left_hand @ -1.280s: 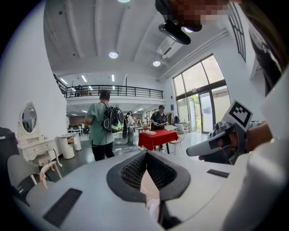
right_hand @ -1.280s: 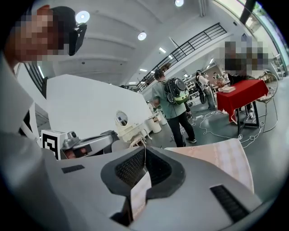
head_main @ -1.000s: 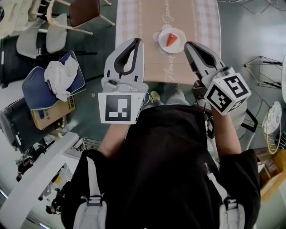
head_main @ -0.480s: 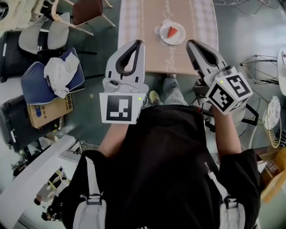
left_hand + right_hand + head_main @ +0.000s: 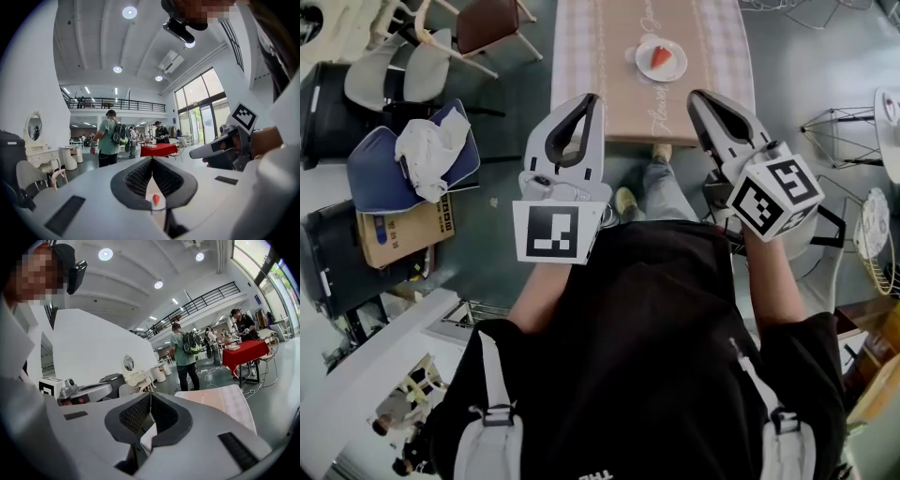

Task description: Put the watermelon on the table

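Nearest, held side by side in front of the black-shirted chest: white plastic left claw and white plastic right claw, each clenched tip to tip and grasping nothing.

Probably no more carrying needed. The red wedge of watermelon already lying on the small round white plate, toward the near end of the long tabletop with the beige checked cloth, well apart from both claws. To finish well: keep both claws shut and level, clear of the tabletop edge. Avoid nudging the plate. For a check of the placement, look only, through the loop of the left claw, with wedge and plate visible there.

Then the surface: flat and cloth-covered, with nothing but the plate on the part in view. Cloth likely to slip if brushed, so stay off it.

Around it, dark grey glossy floor. Near left, a brown cardboard box, then a blue padded chair heaped with crumpled white cloth. Farther left, a brown-seated chair. To the right, a thin wire-frame stand. Far off, in both claw views: a high white hall with round ceiling lamps, a railed balcony, standing people with backpacks, and a small table under a red cloth.
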{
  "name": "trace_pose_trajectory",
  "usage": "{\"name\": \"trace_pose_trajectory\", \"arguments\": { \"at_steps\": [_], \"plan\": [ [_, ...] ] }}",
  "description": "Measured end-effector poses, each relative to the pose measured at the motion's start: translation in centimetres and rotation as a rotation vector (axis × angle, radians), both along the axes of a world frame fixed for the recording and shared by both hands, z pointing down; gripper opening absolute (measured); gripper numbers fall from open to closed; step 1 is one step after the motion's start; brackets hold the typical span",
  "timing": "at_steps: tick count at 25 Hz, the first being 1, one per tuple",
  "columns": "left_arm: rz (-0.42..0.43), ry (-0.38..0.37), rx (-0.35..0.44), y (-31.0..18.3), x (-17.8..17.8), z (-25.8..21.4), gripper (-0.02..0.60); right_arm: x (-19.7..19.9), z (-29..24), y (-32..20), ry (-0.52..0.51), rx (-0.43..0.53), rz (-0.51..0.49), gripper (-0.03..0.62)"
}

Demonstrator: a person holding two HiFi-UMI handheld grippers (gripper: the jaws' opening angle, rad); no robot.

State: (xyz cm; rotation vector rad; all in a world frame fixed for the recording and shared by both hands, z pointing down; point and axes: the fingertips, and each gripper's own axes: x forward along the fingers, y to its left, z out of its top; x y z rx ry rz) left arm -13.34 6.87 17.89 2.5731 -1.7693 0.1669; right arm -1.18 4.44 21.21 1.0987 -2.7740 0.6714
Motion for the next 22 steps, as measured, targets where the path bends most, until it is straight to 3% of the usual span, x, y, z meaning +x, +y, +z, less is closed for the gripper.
{"name": "trace_pose_trajectory", "arguments": {
  "at_steps": [11,22],
  "plan": [
    [0.011,0.001,0.000,2.5,1.4,0.3,0.011,2.8,-1.0,1.5,-0.013,0.026,0.051,0.018],
    [0.042,-0.025,-0.008,3.4,7.2,-1.2,0.011,8.7,-1.2,3.3,0.001,-0.014,0.091,0.018]
  ]
}}
